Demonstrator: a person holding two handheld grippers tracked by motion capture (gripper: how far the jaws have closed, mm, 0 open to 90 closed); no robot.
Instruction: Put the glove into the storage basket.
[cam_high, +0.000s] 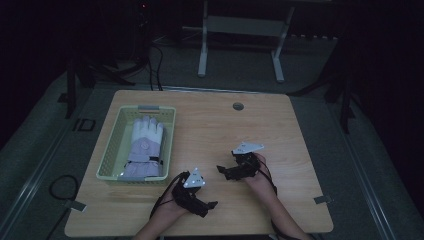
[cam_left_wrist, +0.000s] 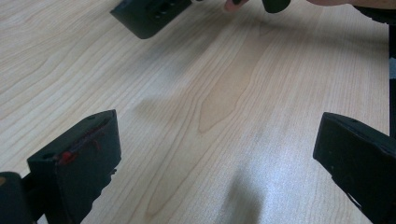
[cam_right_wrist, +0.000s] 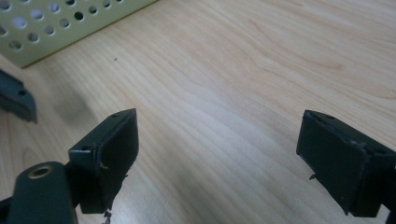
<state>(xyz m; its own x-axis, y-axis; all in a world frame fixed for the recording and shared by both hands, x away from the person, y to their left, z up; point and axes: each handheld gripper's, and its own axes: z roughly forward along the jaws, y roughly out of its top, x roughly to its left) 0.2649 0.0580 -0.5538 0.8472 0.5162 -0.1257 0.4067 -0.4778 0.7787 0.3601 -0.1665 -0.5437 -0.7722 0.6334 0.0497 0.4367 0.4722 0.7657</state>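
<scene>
Both grippers sit low over bare wood near the table's (cam_high: 260, 120) front edge, the left gripper (cam_left_wrist: 219, 163) and right gripper (cam_right_wrist: 219, 158) each with jaws wide and holding nothing. A glove (cam_high: 144, 146) lies flat in the green basket (cam_high: 112, 145) at the table's left, long axis running front to back, fingers pointing away from the person. Reaching in, a jaw could catch the basket's rim and drag it.
</scene>
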